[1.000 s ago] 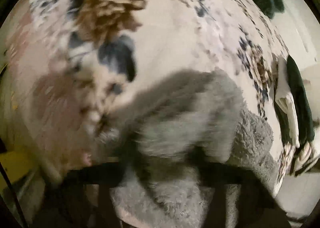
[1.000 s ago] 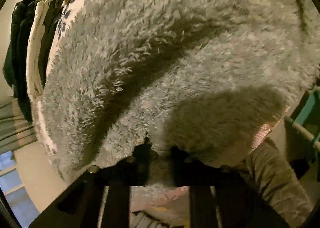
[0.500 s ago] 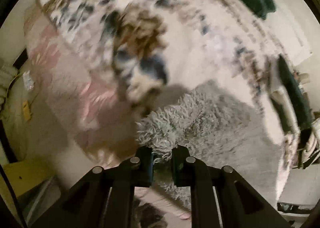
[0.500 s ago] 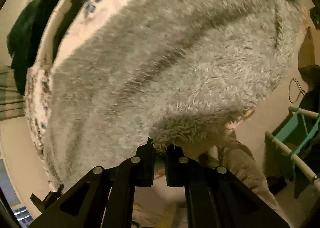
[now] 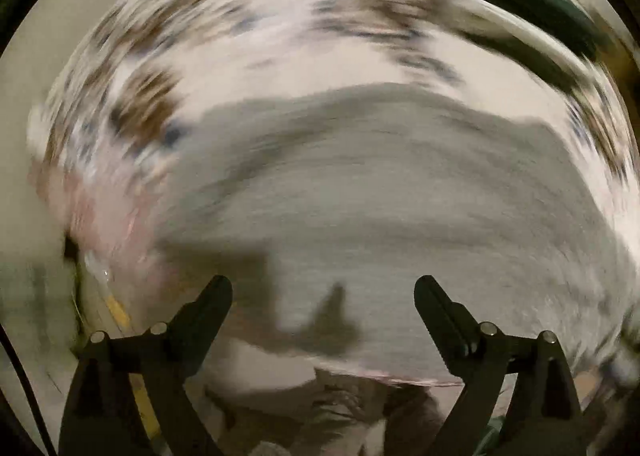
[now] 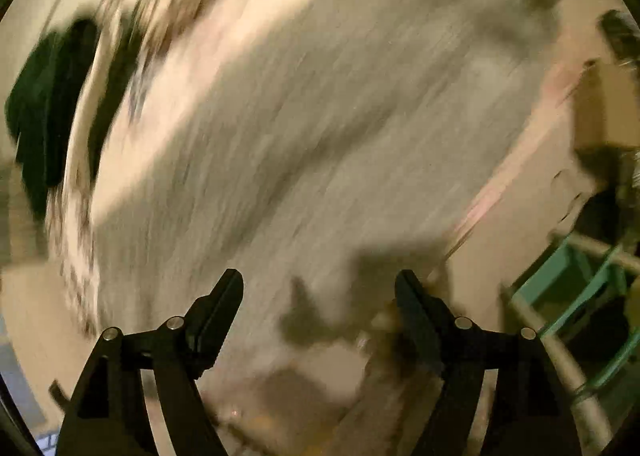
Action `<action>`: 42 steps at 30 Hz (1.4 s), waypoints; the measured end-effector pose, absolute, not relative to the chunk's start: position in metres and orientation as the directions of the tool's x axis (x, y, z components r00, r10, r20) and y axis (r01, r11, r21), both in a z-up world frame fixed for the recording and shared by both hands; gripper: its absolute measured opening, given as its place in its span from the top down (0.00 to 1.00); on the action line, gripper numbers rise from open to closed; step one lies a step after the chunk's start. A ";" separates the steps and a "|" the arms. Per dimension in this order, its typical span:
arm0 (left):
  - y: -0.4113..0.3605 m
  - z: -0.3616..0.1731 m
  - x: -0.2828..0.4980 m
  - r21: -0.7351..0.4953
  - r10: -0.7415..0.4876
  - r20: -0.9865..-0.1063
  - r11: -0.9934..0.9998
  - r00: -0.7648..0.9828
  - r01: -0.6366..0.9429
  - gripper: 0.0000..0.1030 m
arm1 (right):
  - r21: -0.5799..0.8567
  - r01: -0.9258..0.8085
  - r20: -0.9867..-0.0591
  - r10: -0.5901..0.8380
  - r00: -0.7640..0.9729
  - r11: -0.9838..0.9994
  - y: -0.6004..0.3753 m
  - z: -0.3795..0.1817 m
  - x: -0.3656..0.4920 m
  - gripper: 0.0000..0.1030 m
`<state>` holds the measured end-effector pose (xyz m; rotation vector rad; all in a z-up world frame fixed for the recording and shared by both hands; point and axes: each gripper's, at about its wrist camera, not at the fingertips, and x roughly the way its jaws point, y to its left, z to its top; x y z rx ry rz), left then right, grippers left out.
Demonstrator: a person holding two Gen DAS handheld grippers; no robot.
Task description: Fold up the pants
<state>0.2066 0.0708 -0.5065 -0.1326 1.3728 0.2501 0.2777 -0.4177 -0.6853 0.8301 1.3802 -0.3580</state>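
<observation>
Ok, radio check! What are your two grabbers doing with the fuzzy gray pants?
Left gripper open, jaws just opened, nothing between. Right gripper same. Gray pants lying on the patterned bedspread, released. Nothing in the way.

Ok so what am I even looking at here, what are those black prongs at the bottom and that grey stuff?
These are two views from cameras mounted on hand-held grabbing tools, one in each of a person's hands, looking down. The black prongs are each tool's fingers. The left gripper and right gripper are open and have just been opening; nothing is between them. Below lie fluffy grey pants on a floral bedspread, with dark green clothing at its edge. The pictures are blurred.
</observation>
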 end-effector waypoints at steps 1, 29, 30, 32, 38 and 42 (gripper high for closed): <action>0.047 -0.506 0.215 0.046 0.085 -0.980 0.977 0.181 -0.210 0.10 | 0.297 0.692 -0.955 0.201 0.219 0.657 -0.443 -0.679 0.277 0.22; -0.218 -0.526 0.299 0.021 0.005 -0.988 0.994 0.155 0.104 0.10 | 0.445 0.874 -0.875 0.304 0.376 0.197 -0.744 -0.744 0.309 0.63; -0.215 -0.526 0.299 0.020 0.006 -0.988 0.995 0.153 0.093 0.10 | 0.414 0.880 -0.896 0.277 0.348 0.235 -0.743 -0.743 0.319 0.87; -0.209 -0.527 0.299 0.016 0.005 -0.989 0.997 0.147 0.074 0.10 | 0.409 0.871 -0.907 0.223 0.356 0.272 -0.741 -0.722 0.326 0.87; -0.186 -0.526 0.295 0.012 0.010 -0.989 1.000 0.151 0.012 0.10 | 0.400 0.803 -0.914 0.128 0.384 0.442 -0.728 -0.663 0.354 0.86; -0.164 -0.526 0.289 0.018 0.025 -0.990 0.999 0.140 -0.049 0.10 | 0.253 0.779 -0.962 0.236 0.138 0.574 -0.721 -0.699 0.378 0.45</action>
